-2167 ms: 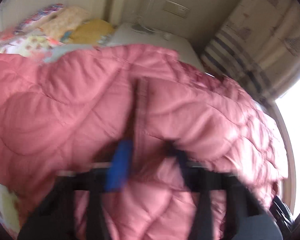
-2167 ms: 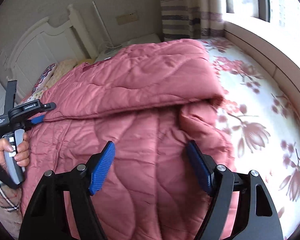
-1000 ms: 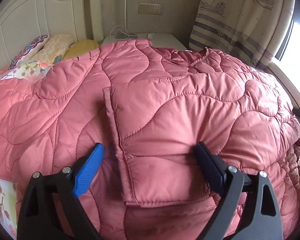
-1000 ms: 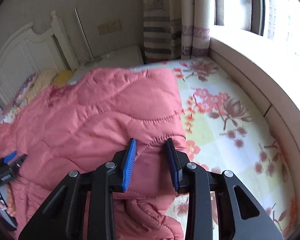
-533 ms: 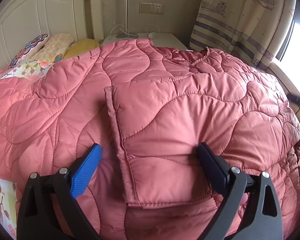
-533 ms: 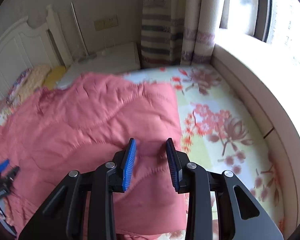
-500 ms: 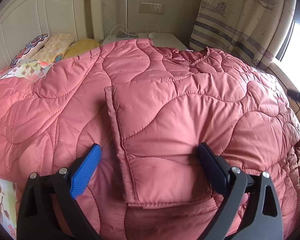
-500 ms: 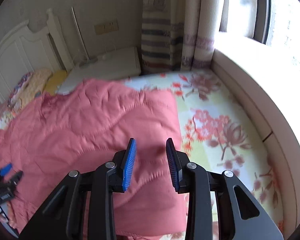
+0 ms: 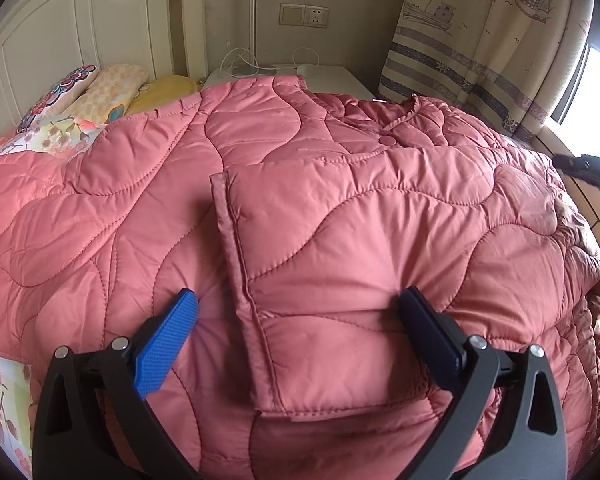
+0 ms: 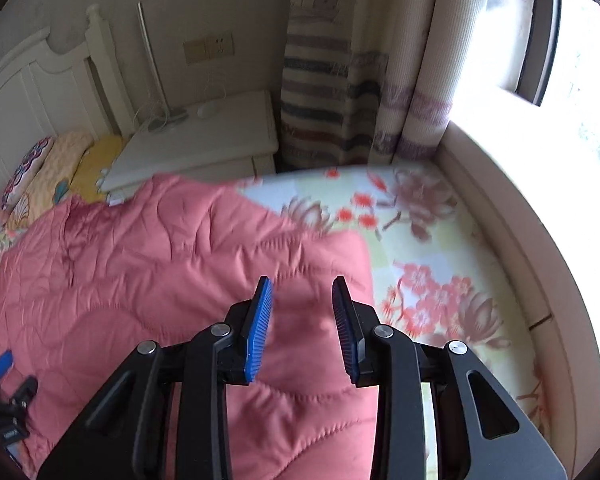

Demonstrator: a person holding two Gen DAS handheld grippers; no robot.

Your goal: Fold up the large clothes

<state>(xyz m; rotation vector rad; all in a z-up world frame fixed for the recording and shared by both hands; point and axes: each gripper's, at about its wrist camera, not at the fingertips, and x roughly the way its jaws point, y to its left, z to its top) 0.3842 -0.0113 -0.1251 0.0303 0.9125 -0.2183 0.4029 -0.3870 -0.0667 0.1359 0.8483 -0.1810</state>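
Bedroom, floral bed sheet (image 10: 440, 248) — pink quilted jacket (image 9: 340, 220) spread under both tools. Left gripper (image 9: 300, 340) wide open, empty, straddling hem. Right gripper (image 10: 302, 320) part-open, holding nothing. Puffy, soft, prob slippery — pinch stitched edges.

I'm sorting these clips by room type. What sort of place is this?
Most likely a bedroom in a home. A pink quilted coat lies spread on a bed with a floral sheet, a white headboard and pillows. A white nightstand and a striped curtain by a window stand beside it.
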